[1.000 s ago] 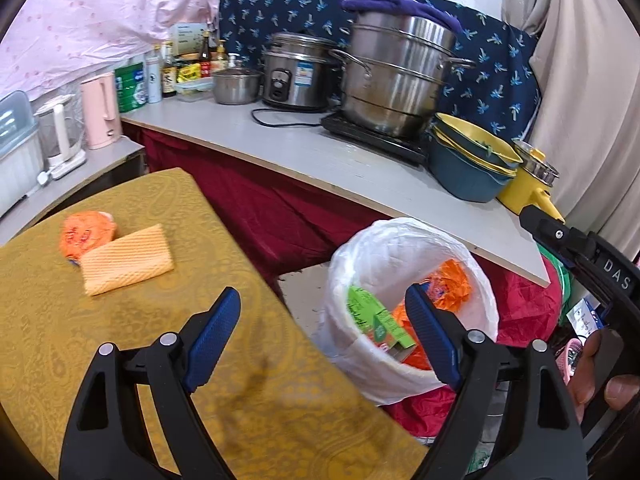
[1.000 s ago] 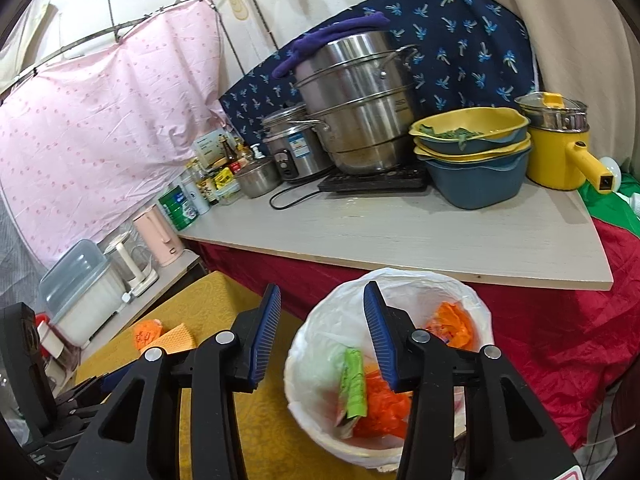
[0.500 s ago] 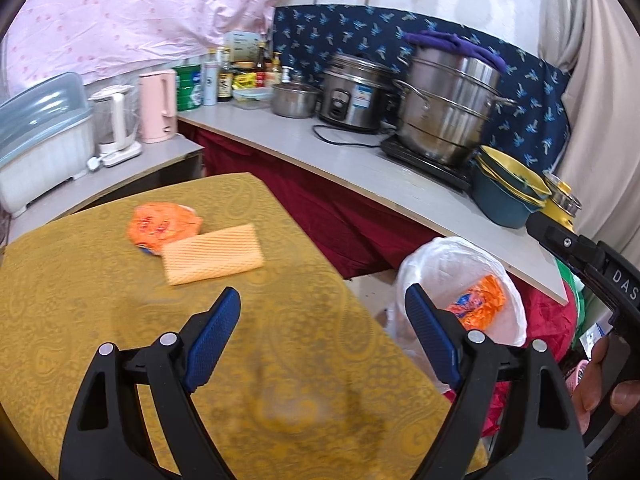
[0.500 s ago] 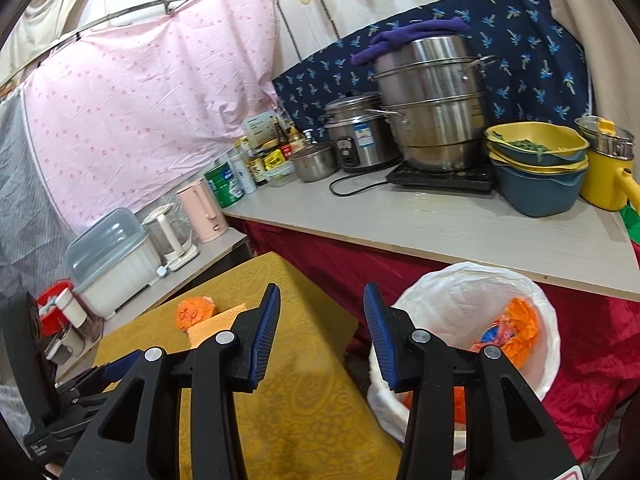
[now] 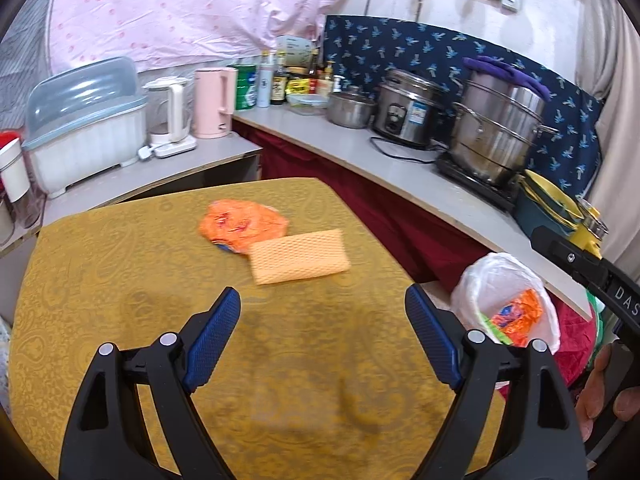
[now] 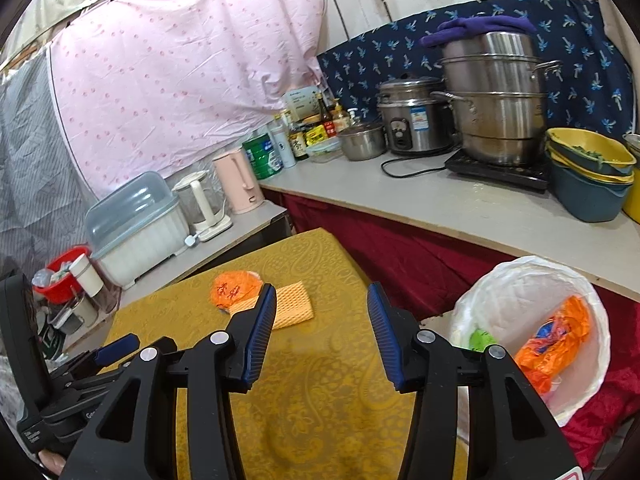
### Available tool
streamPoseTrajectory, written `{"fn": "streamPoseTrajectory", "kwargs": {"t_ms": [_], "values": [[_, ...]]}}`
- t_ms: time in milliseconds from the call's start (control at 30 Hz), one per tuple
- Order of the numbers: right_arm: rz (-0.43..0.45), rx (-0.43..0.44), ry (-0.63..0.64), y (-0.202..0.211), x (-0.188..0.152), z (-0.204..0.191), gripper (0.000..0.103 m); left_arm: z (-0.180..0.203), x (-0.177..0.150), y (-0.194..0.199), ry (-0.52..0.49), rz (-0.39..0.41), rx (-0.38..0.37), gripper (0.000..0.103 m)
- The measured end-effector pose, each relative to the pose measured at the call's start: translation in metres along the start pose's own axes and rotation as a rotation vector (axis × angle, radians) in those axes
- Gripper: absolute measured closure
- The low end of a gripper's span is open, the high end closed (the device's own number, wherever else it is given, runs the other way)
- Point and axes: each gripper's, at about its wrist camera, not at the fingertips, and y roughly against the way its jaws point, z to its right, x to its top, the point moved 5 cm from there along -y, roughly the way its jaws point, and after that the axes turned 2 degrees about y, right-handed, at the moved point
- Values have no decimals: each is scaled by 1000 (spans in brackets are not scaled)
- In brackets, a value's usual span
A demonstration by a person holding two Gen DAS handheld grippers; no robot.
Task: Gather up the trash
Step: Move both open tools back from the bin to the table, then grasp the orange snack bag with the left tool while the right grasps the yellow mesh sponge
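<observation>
An orange crumpled wrapper [image 5: 243,224] and an orange foam net sleeve [image 5: 299,256] lie side by side on the yellow-clothed table [image 5: 120,264]. They also show in the right wrist view, the wrapper [image 6: 234,290] and the sleeve [image 6: 294,306]. A white-lined trash bin [image 5: 472,280] stands off the table's right edge with orange and green trash inside; it also shows in the right wrist view [image 6: 516,292]. My left gripper [image 5: 323,334] is open and empty above the table, short of the sleeve. My right gripper [image 6: 322,332] is open and empty over the table's right part.
A grey counter [image 5: 400,168] runs behind with a steel steamer pot [image 5: 496,136], rice cooker [image 5: 408,114], pink kettle [image 5: 212,102], bottles and stacked basins [image 6: 588,172]. A lidded dish box [image 5: 84,128] stands on a side shelf at left. Red cloth [image 6: 400,248] hangs under the counter.
Both grippers have swung left, away from the bin and toward the table. The wrapper and sleeve now sit nearer the centre of both views. Both stay open and empty.
</observation>
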Motion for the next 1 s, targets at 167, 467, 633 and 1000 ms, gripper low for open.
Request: {"fn": "streamPoseTrajectory", "kwargs": {"t_ms": [167,467,633,1000], "values": [[-45,19,20,-28,-10,-23,56,-33,1,-9,22,-14,41,23],[-159,61,16,-103,-28,-52,56,-88,18,-44,63,-40,105,20],[-218,61,4,-152,-37,-56,54,-108,31,-78,91,-58,117,14],[-287,21,-16,-253,-37,-39,45,-138,58,-185,163,-153,117,13]]}}
